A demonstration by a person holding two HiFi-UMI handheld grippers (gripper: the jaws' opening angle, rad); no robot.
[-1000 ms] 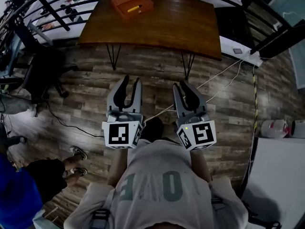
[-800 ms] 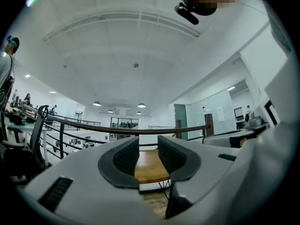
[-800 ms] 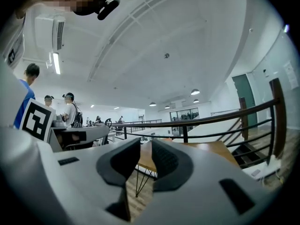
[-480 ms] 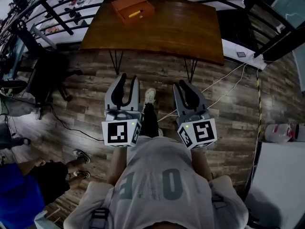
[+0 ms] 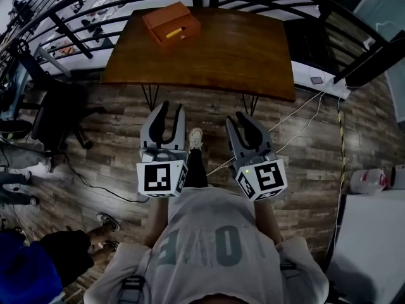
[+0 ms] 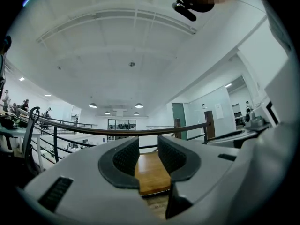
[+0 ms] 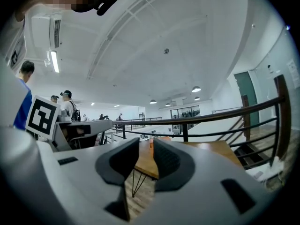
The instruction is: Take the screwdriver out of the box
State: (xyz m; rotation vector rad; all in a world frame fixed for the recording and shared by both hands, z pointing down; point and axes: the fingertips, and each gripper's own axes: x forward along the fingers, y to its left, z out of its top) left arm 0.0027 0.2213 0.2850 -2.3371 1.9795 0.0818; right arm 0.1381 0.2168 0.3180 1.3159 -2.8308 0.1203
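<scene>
The screwdriver (image 5: 175, 32) shows only as a short yellow bar, too small for detail. It lies slantwise in the orange box (image 5: 166, 16) at the far left corner of the dark wooden table (image 5: 240, 49), well apart from both tongs. I count one screwdriver, one box, one table and two grippers. The left gripper (image 5: 172, 108) has its jaws a little spread and empty. The right gripper (image 5: 243, 116) shows a narrower gap, also empty.

Orange box (image 5: 171, 23) — seemingly yellow screwdriver (image 5: 175, 32); dark brown table (image 5: 240, 49).
</scene>
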